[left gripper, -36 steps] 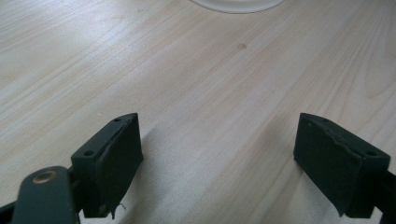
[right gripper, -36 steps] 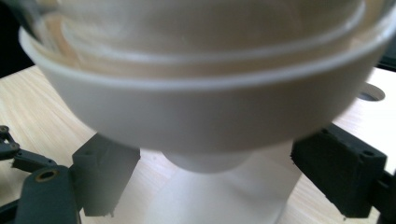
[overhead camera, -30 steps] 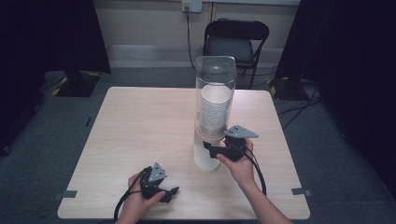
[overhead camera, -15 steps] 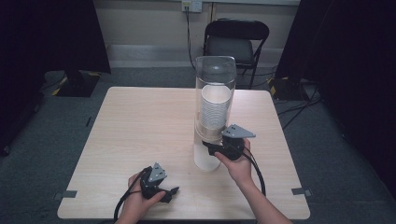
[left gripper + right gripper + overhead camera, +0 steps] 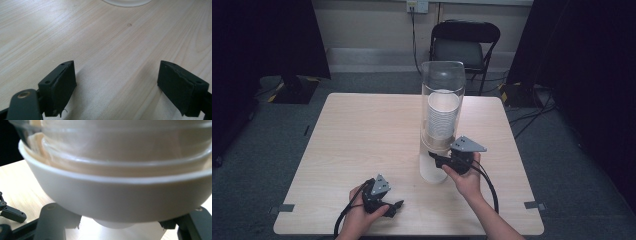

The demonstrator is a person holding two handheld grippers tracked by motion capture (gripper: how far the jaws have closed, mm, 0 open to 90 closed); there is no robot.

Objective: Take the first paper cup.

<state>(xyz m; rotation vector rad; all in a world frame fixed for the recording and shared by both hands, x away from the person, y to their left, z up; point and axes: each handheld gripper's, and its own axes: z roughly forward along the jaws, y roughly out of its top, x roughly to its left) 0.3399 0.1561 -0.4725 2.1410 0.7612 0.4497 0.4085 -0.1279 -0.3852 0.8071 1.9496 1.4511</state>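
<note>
Now your right gripper (image 5: 447,161) sits at base of tall clear dispenser tube (image 5: 442,80), which stands upright right of table (image 5: 362,135) centre, stack of white cups (image 5: 443,117) inside. Right gripper view: jaws spread either side of white cup (image 5: 120,195) at tube's bottom; contact unclear. Your left gripper (image 5: 392,206) rests near front edge, jaws wide apart, nothing between.
</note>
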